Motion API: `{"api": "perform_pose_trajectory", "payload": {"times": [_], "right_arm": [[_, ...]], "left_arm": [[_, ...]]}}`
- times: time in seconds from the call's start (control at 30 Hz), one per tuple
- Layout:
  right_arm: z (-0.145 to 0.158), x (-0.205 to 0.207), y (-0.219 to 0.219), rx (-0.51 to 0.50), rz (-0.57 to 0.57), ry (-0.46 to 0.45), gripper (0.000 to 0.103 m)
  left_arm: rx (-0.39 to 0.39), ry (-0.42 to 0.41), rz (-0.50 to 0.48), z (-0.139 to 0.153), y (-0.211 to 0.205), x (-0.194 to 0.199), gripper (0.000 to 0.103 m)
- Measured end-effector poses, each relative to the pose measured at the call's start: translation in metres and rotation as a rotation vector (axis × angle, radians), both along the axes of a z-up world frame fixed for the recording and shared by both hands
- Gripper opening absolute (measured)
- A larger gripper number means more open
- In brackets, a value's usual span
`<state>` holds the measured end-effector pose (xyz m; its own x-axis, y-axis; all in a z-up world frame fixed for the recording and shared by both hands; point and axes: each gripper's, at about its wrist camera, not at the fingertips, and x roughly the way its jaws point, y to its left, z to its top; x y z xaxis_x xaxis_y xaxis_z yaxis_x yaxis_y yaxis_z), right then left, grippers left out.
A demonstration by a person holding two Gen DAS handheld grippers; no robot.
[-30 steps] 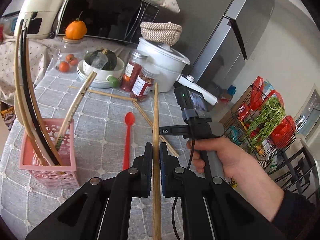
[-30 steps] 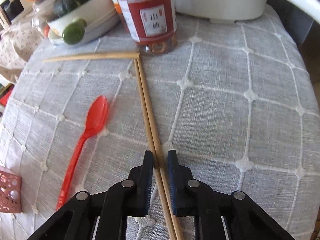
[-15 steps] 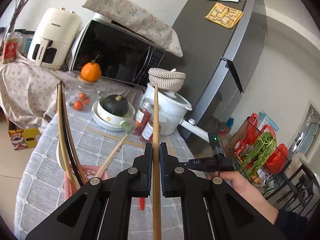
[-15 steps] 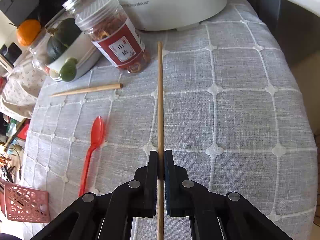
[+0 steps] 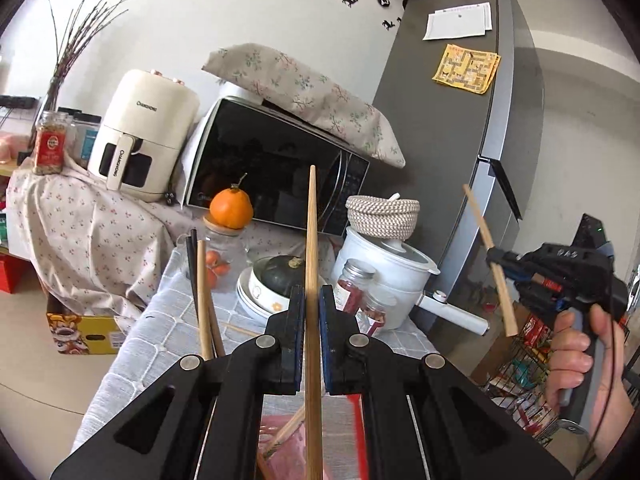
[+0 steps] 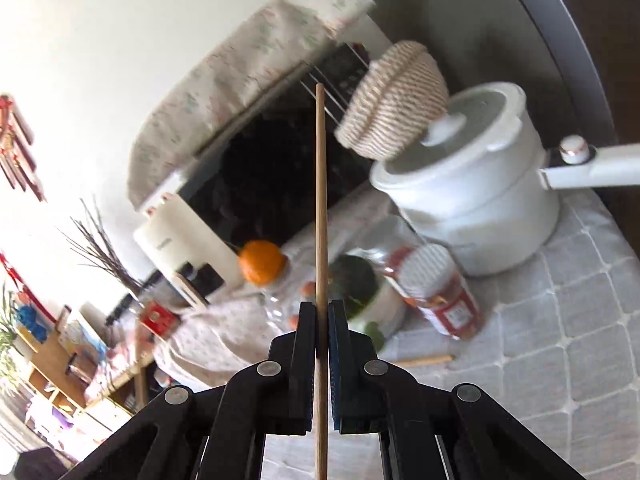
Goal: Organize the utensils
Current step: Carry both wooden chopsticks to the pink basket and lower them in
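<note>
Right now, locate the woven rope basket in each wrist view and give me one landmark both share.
Left wrist: woven rope basket sits right of centre, on the white pot's lid, beside the microwave.
Right wrist: woven rope basket appears upper right, tilted, blurred.
Shared landmark: the white pot beneath it.

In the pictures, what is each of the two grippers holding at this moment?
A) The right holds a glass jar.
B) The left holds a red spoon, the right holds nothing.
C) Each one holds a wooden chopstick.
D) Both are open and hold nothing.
C: the left gripper has its jaws closed on a wooden chopstick, and the right gripper grips another chopstick.
</note>
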<state>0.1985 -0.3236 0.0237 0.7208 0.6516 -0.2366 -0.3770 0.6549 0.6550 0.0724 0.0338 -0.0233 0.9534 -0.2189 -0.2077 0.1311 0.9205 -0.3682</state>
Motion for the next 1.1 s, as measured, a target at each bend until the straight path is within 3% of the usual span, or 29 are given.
{"api": "perform_pose_trajectory", "payload": {"times": [0.13, 0.37, 0.63, 0.8, 0.93, 1.03, 1.1], "right_arm": [[0.019, -0.022, 0.042, 0.011, 0.079, -0.078, 0.005], [-0.01, -0.027, 0.122, -0.14, 0.207, -0.037, 0.005], [-0.039, -0.029, 0.15, -0.134, 0.265, 0.018, 0.005], [-0.045, -0.025, 0.148, -0.056, 0.32, 0.069, 0.005], [-0.047, -0.025, 0.153, -0.081, 0.342, 0.084, 0.005], [-0.049, -0.023, 0.149, -0.091, 0.328, 0.096, 0.005], [-0.05, -0.02, 0.144, -0.081, 0.323, 0.103, 0.005]], "left_arm": [[-0.044, 0.019, 0.01, -0.006, 0.009, 0.006, 0.007], [-0.039, 0.031, 0.001, -0.01, 0.006, 0.006, 0.007], [-0.084, 0.035, -0.034, -0.009, 0.007, 0.003, 0.007], [-0.255, 0.047, -0.112, -0.003, 0.02, -0.002, 0.007], [-0.33, 0.071, -0.139, -0.004, 0.026, -0.001, 0.007], [-0.324, 0.079, -0.126, -0.002, 0.029, -0.001, 0.007], [-0.257, 0.085, -0.101, 0.002, 0.025, 0.001, 0.007]]}}
